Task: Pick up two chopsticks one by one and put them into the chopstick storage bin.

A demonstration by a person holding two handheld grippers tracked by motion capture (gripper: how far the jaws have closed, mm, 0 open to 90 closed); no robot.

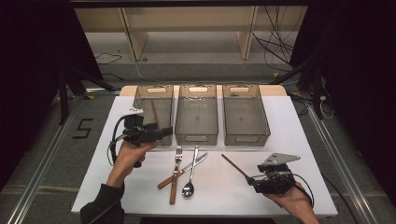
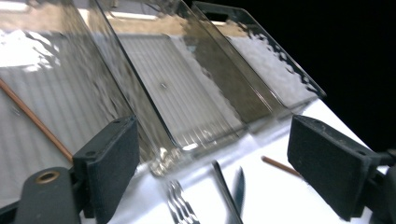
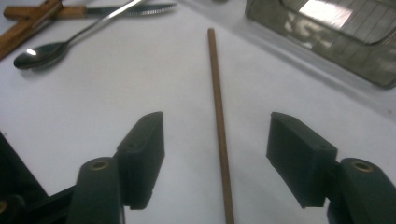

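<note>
Chopstick (image 3: 218,116) lay flat on the table (image 1: 289,140) between your right tongs' (image 3: 215,156) spread, empty jaws, pointing toward twelve o'clock. You risked rolling it aside had one jaw touched first. Your left tongs (image 2: 212,165), wide apart and empty too, hung near the left bin (image 1: 154,112), which held another chopstick (image 2: 32,119).

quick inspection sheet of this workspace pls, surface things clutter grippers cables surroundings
surface: white table.
job's things: three clear bins in a row; a chopstick in the left bin; fork, knife and spoon crossed mid-table; second chopstick loose.
clutter: nothing seen.
grippers: left gripper open at the left bin's near end; right gripper open, fingers astride the loose chopstick.
cables: a cable loops from the left gripper; more on the floor.
surroundings: wooden frame behind, dark curtains.
</note>
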